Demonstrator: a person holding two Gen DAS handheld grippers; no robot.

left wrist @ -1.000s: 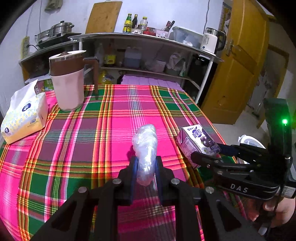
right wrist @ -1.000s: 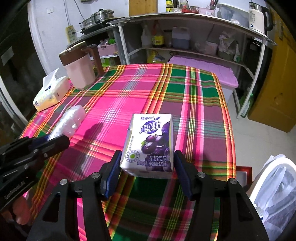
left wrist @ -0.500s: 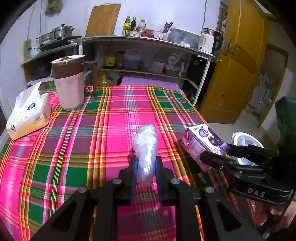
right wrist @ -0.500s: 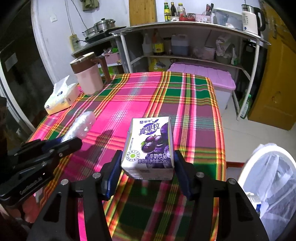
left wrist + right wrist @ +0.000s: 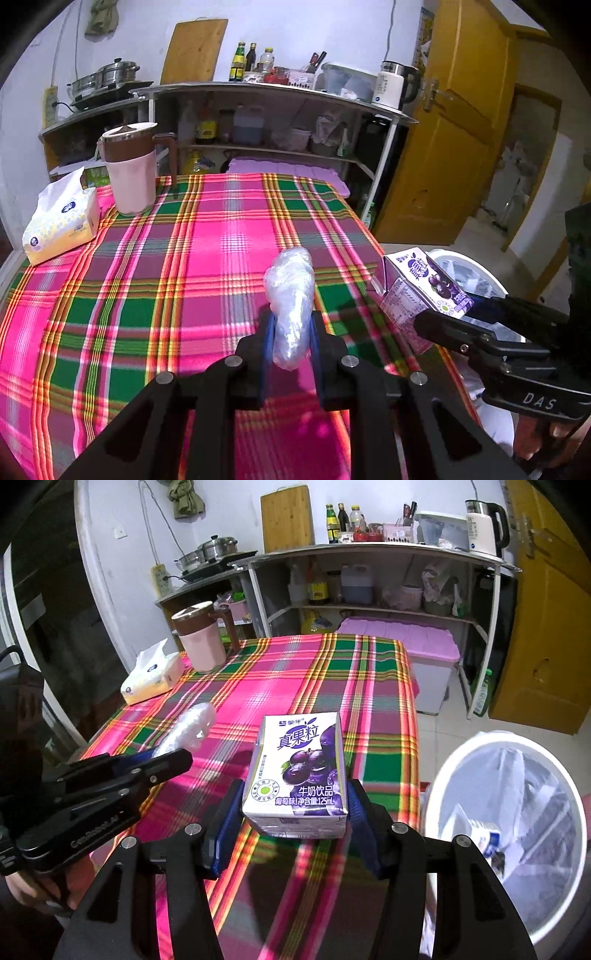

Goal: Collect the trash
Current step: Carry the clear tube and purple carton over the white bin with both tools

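Above the plaid tablecloth [image 5: 295, 686] — both hand-held grippers clamped.

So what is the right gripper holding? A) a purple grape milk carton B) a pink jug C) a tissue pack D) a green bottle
A: in the right wrist view the right gripper is shut on the purple grape milk carton, its blue pads pressed against both sides; the left gripper holds the crumpled plastic wrap instead.
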